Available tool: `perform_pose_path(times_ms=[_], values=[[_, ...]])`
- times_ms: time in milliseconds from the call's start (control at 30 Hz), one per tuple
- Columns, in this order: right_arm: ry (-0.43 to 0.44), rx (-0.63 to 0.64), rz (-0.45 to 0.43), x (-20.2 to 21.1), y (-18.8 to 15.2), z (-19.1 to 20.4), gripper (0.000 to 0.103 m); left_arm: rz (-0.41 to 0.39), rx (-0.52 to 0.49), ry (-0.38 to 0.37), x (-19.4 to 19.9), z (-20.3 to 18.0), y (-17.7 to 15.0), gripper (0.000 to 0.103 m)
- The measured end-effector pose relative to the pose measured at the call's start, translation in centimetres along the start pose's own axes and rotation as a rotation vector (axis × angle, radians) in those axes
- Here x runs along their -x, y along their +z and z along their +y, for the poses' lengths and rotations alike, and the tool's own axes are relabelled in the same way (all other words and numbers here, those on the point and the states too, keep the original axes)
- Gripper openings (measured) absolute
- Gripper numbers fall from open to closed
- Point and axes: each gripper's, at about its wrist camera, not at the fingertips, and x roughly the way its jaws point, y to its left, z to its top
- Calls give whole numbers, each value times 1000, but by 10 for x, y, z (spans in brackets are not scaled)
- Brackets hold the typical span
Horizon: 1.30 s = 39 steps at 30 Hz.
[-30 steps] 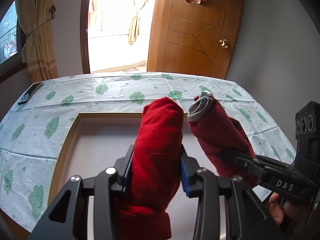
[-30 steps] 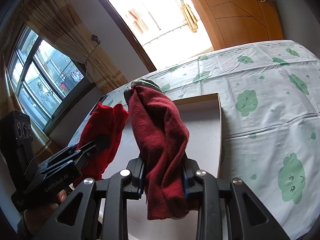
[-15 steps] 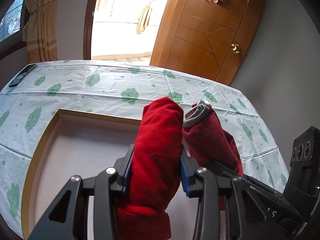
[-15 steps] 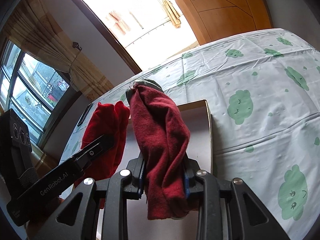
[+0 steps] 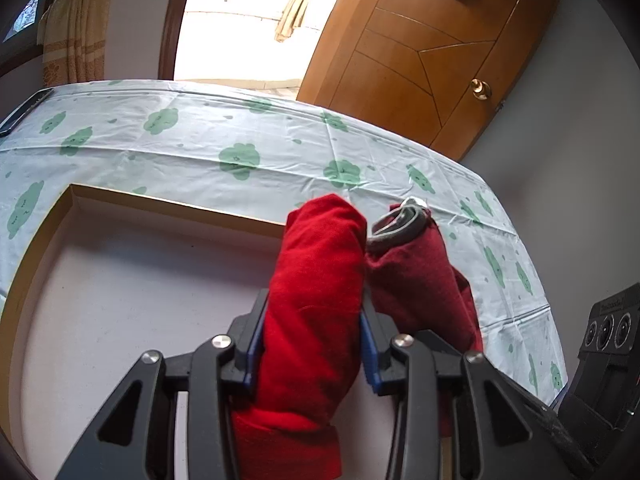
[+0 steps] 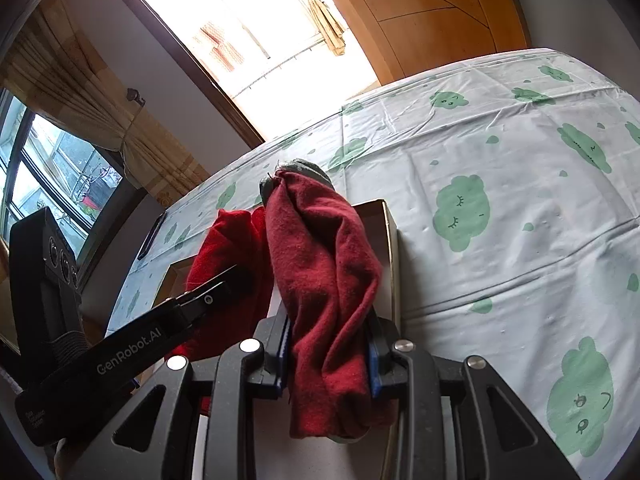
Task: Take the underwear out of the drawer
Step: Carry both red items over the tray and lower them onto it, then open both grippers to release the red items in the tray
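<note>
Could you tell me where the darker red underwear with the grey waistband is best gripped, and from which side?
Across the middle of the rolled dark red underwear, from its lower end, as the right gripper holds it: the roll is narrow there, and the grey waistband stays free at the far tip.

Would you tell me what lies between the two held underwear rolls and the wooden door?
Only the cloud-print sheet, bare along that stretch in the left wrist view, beyond the bright red roll and the dark red roll.

Both wrist views look steeply down along their fingers, close above the drawer [image 5: 120, 280] and the bed sheet [image 6: 500, 168]; each sees the other's red cloth, and the door
</note>
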Motion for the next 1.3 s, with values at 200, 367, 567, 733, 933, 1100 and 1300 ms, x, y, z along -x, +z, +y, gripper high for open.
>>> perform_pose_path(times_ms=[200,367,567,733,933,1100,1300], values=[[10,-4,-5,2,0,0,47,-6,-11,3,-2,-4,-2,44],[32,-8,-23,6,-1,-2,56,-16,-1,-20,4,3,-1,57],[29,32,-68,14,-4,4,69,-36,8,-42,16,10,-8,60],[24,7,-102,21,-5,-1,78,-95,-13,-48,36,10,-10,65],[24,-19,-128,26,-6,-10,78,-127,-43,-72,55,9,-16,69],[11,15,-139,33,-8,-6,78,-143,-91,-83,65,4,-28,70],[21,63,-157,46,-17,2,79,-144,-133,-84,74,2,-42,70]])
